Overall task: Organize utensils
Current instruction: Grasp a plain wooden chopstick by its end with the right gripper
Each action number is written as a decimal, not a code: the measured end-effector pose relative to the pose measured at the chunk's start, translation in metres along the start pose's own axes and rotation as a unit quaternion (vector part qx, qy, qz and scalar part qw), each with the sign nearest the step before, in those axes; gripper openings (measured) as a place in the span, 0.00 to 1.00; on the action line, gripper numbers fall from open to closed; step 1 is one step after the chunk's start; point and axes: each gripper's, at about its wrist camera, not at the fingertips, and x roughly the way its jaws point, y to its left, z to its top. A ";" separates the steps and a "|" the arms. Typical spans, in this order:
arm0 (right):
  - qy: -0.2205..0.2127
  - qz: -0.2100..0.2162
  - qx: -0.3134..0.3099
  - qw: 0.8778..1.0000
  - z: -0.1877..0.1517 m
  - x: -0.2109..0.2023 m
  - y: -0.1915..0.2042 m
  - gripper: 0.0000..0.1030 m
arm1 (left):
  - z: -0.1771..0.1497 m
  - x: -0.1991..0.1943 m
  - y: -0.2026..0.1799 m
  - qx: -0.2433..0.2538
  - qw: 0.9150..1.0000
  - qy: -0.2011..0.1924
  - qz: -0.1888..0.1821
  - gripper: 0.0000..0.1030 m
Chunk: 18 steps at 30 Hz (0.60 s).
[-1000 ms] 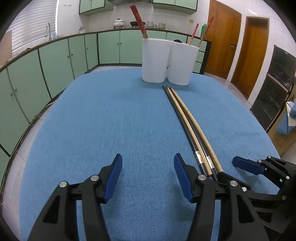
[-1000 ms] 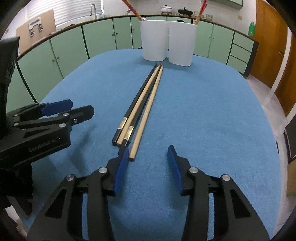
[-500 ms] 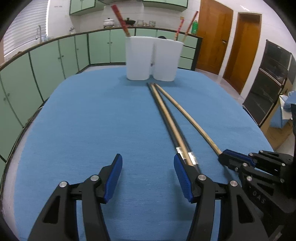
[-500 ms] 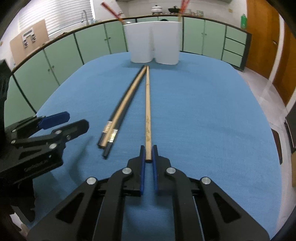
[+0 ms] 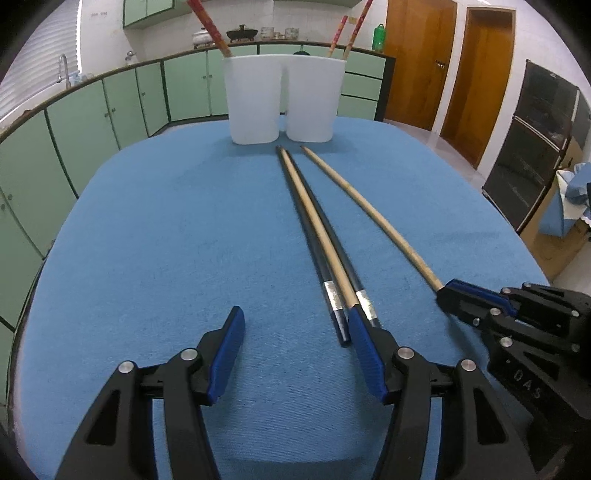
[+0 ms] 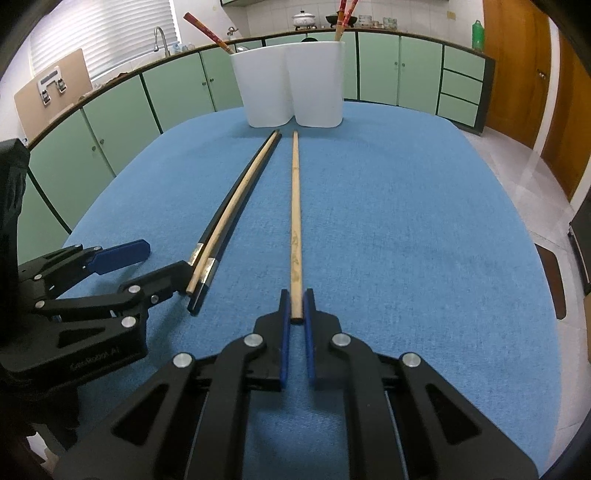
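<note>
1. The right gripper is clamped on the near end of a pale wooden chopstick that runs straight away across the blue counter.
2. The left gripper has its jaws apart with nothing between them; its right finger sits just beside the near ends of three more chopsticks, two dark and one pale.
3. At the far end stand two white holders, touching, with red chopsticks sticking out.
</note>
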 end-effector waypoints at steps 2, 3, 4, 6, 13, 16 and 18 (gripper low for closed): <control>0.000 -0.001 0.000 1.000 0.000 0.000 0.001 0.06 | -0.001 -0.002 0.001 0.002 1.000 -0.001 0.011 0.57; 0.000 0.000 0.000 1.000 0.000 0.000 0.001 0.06 | -0.002 -0.003 0.003 0.000 1.000 -0.001 0.012 0.57; 0.000 0.000 0.000 1.000 0.000 0.000 0.001 0.06 | -0.003 -0.004 0.005 -0.003 1.000 -0.002 0.014 0.57; 0.001 0.003 -0.002 1.000 0.000 0.000 0.002 0.06 | -0.004 -0.005 0.008 -0.008 1.000 -0.002 0.013 0.57; 0.002 0.005 -0.008 1.000 0.000 0.000 0.006 0.09 | -0.004 -0.002 0.001 0.007 1.000 0.004 0.019 0.57; 0.003 0.012 -0.002 1.000 0.000 0.001 0.003 0.09 | -0.003 -0.002 0.002 0.004 1.000 0.003 0.016 0.51; 0.003 0.013 -0.001 1.000 0.000 0.002 0.003 0.10 | -0.003 -0.003 0.003 0.003 1.000 0.001 0.014 0.34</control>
